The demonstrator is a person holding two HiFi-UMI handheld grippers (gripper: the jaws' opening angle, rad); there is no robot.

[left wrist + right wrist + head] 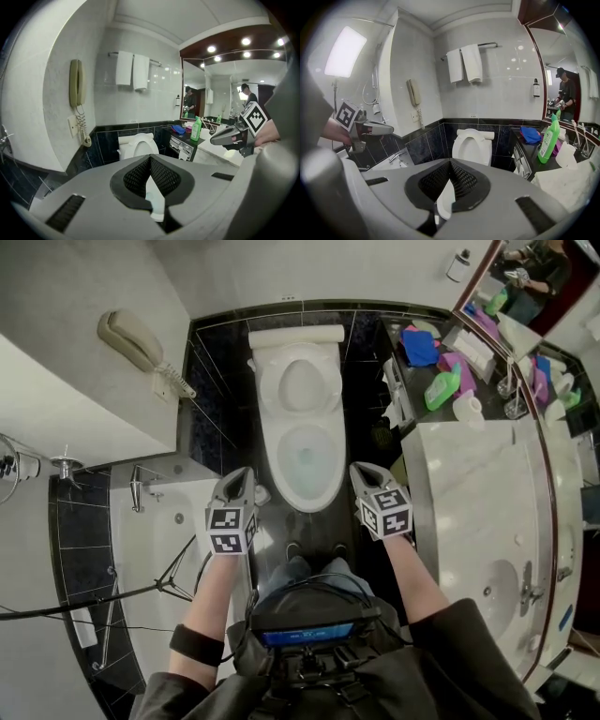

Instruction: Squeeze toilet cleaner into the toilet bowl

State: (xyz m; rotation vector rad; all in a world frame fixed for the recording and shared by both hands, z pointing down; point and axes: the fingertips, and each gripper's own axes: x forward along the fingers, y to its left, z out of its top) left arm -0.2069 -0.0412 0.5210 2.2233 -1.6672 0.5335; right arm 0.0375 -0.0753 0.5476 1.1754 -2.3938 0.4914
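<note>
The white toilet [302,442] stands ahead of me with its lid up and the bowl uncovered. A green toilet cleaner bottle [442,388] rests on the dark shelf to the toilet's right; it also shows as the green bottle [196,129] and the green bottle [548,136]. My left gripper [246,474] hovers at the bowl's front left, jaws shut and empty. At the bowl's front right my right gripper [361,470] is likewise shut on nothing. Both sit well short of the bottle. Each gripper view looks over closed jaws at the toilet [136,145] [471,143].
A wall phone [141,343] hangs at left above the bathtub [159,549]. A marble sink counter [487,502] runs along the right, with a blue cloth [419,346] and other bottles on the shelf. Towels [464,63] hang over the toilet.
</note>
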